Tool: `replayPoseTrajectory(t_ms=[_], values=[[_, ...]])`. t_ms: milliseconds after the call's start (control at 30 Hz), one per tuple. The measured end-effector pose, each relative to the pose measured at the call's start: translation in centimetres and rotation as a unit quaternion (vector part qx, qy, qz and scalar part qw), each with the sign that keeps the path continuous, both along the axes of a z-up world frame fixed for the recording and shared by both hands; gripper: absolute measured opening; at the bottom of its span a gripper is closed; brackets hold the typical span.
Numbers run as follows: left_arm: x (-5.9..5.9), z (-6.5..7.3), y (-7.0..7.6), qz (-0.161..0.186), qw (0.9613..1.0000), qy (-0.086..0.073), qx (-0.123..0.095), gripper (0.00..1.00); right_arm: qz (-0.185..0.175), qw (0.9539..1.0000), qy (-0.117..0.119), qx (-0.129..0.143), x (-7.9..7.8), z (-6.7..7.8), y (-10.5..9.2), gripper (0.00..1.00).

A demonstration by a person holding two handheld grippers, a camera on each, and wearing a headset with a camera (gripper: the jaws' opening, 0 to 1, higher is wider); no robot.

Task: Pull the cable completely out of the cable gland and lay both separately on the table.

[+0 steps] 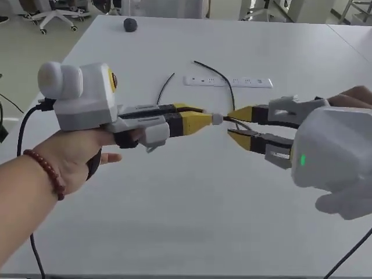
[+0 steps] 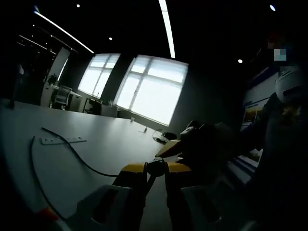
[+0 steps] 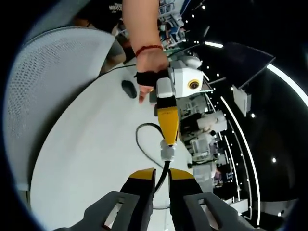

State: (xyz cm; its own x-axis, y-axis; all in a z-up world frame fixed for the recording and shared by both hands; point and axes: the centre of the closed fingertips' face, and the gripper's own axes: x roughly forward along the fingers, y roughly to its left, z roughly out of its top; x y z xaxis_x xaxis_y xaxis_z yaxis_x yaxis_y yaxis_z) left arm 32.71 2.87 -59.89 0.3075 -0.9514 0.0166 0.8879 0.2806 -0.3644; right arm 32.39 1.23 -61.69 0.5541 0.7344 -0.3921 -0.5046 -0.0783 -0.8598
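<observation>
My left hand [image 1: 75, 154] sits closest, wrist level, bead bracelet showing, with the left tongs [image 1: 209, 119] aimed rightward and clamped on the cable gland [image 1: 217, 119] above the bench [image 1: 174, 197]. My right tongs [image 1: 229, 124] come in from the other side, tip to tip with them, jaws a narrow gap apart around the cable [image 1: 210, 68] just beyond the gland. The cable is not gripped, and it trails back across the bench past a power strip [image 1: 228, 82].

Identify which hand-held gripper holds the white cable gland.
The left hand-held gripper, by the braceleted wrist, grips the cable gland; the right hand-held gripper only straddles the black cable.
</observation>
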Motion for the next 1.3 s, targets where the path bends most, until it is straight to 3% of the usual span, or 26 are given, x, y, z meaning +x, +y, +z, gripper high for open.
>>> replayPoseTrajectory(t_ms=[67,133,167,300,533,667,1000,1233,1300], values=[[-0.1,-0.1,0.0,-0.002,1.0000,-0.001,0.006,0.15,0.001,0.9997,0.012,0.020,-0.2,0.5,0.2,0.03],[-0.3,-0.1,-0.1,-0.007,1.0000,-0.003,0.006,0.15,-0.012,0.9979,0.044,0.047,-0.2,0.8,0.3,0.06],[-0.2,0.0,-0.1,-0.006,1.0000,-0.004,0.006,0.15,-0.009,0.9981,0.037,0.049,-0.1,1.1,0.4,0.07],[-0.1,0.2,0.0,-0.005,1.0000,-0.006,0.003,0.15,-0.013,0.9971,0.057,0.048,0.0,0.5,0.3,0.05],[0.1,0.0,0.4,-0.003,1.0000,-0.006,0.005,0.15,-0.019,0.9965,0.056,0.058,-0.1,0.6,-0.1,0.09],[0.0,0.0,0.3,-0.006,1.0000,-0.007,0.003,0.15,-0.016,0.9974,0.057,0.042,-0.1,0.0,0.3,0.07],[-0.1,0.1,0.4,-0.007,0.9998,-0.015,0.008,0.15,-0.011,0.9981,0.048,0.038,-0.1,0.4,0.7,0.01],[-0.4,-0.5,0.3,-0.011,0.9994,-0.022,0.024,0.15,-0.008,0.9989,0.040,0.022,-0.3,0.0,0.7,0.00],[-0.6,-0.7,0.2,-0.012,0.9985,-0.035,0.041,0.15,-0.010,0.9986,0.047,0.021,-0.4,-0.1,0.7,0.00]])
